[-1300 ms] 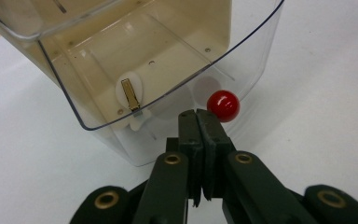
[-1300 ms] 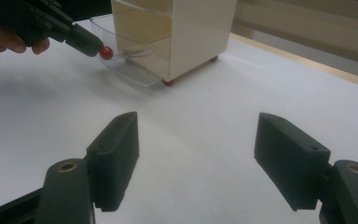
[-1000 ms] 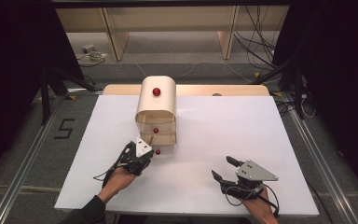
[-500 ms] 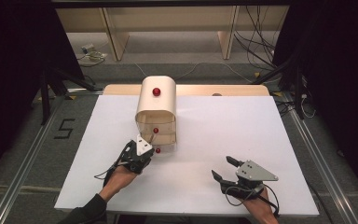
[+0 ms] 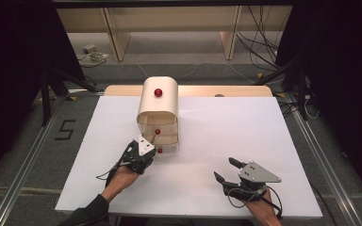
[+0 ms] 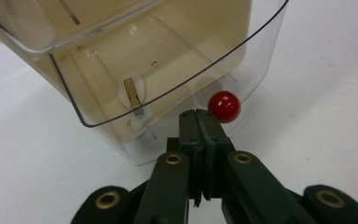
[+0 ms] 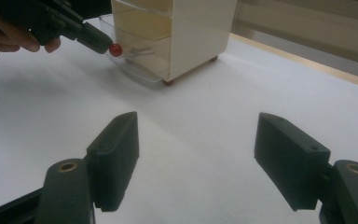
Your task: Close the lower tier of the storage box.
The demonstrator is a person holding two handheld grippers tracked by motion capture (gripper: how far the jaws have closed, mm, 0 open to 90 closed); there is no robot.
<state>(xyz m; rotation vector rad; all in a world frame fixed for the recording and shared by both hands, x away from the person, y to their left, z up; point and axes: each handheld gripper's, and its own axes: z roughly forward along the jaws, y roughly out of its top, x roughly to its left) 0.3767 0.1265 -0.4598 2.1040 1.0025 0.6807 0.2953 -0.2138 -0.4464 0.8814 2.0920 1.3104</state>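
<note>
Left gripper (image 6: 204, 122), fingers pressed together beside the red knob (image 6: 223, 106), has the bottom drawer (image 6: 168, 88) partly out; right gripper (image 7: 196, 158) waits, fingers apart.

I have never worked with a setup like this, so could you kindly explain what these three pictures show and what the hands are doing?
A person sits at a white table holding a hand-operated two-jaw gripper in each hand. One picture comes from a fixed camera above; the other two come from cameras riding on each gripper, looking along its black jaws. On the table stands a small cream drawer cabinet with red knobs. The left gripper has its jaws shut, their tips right beside the red knob of the clear bottom drawer, which is pulled partly out; nothing shows between them. The right gripper rests apart, jaws open and holding nothing.
</note>
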